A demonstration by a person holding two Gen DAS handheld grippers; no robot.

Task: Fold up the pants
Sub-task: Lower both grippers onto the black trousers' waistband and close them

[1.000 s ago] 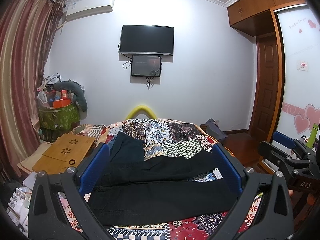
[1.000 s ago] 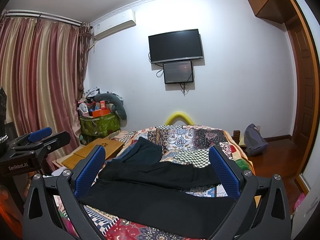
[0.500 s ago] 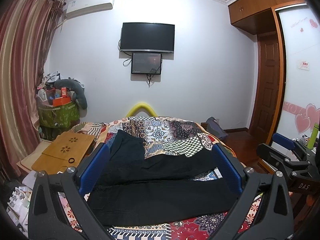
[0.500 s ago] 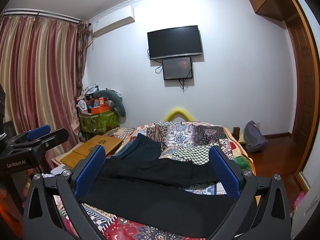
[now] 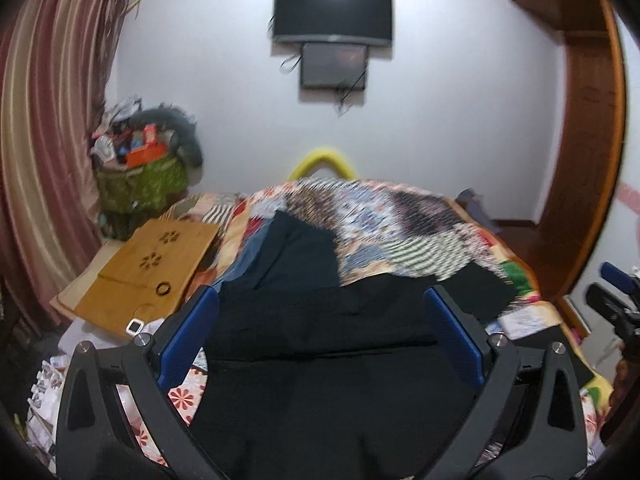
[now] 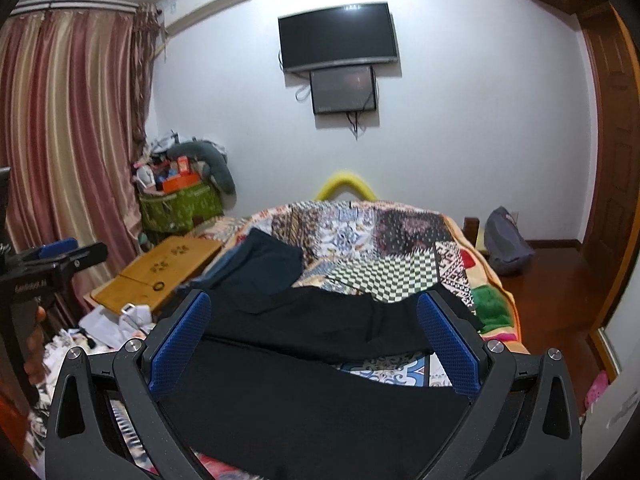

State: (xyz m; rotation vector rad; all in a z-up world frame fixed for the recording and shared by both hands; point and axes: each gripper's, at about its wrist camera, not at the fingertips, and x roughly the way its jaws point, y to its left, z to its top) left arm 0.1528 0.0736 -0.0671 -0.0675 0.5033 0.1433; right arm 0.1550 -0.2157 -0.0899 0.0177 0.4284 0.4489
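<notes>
Both grippers, left [image 5: 320,336] and right [image 6: 312,334], hung wide open and empty over the pants [image 6: 304,384], which lay crosswise on the bed [image 6: 400,240], filling each frame's lower centre.

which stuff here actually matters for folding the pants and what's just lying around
Part of the job:
black pants, spread on the patchwork bedspread
left gripper, open
right gripper, open

Just lying about:
second dark garment farther up the bed
wooden lap desk
green basket of clutter
grey bag on the floor
wall TV
</notes>
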